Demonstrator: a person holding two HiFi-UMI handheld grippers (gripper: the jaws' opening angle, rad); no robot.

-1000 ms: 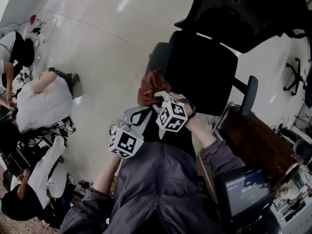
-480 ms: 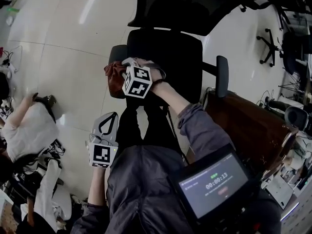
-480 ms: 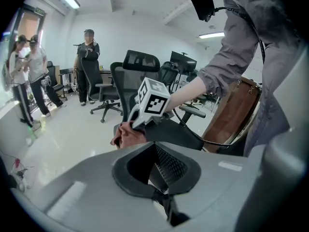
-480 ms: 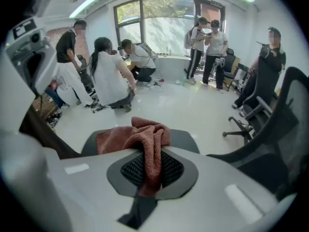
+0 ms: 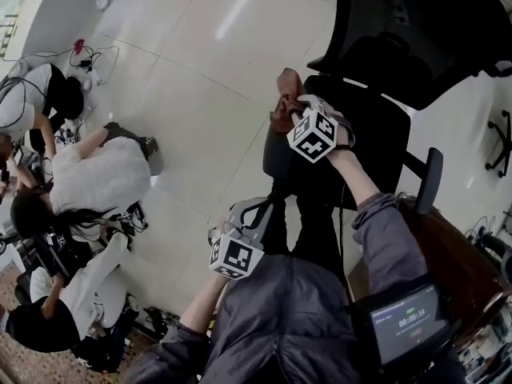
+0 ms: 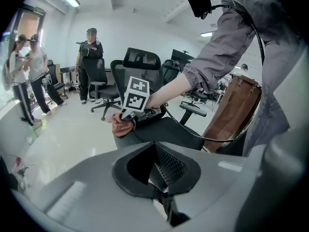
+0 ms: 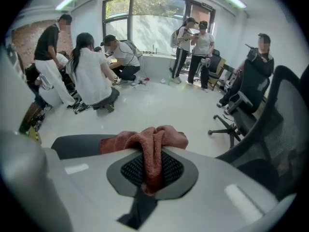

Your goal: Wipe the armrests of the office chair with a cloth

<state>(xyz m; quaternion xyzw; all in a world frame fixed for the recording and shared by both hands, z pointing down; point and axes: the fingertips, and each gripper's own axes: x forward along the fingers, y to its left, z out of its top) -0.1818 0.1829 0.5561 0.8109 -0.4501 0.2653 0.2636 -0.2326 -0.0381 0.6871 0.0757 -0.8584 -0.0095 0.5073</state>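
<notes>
Rust-red cloth (image 7: 153,151) clamped in the right gripper (image 5: 298,112) at the office chair's dark armrest (image 7: 72,146); left gripper (image 5: 254,214) closed, empty.

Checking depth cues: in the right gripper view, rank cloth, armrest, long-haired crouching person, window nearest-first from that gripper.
1. cloth, clamped in the jaws, centre
2. armrest, just beyond, lower left
3. long-haired crouching person, left floor
4. window, back wall
</notes>
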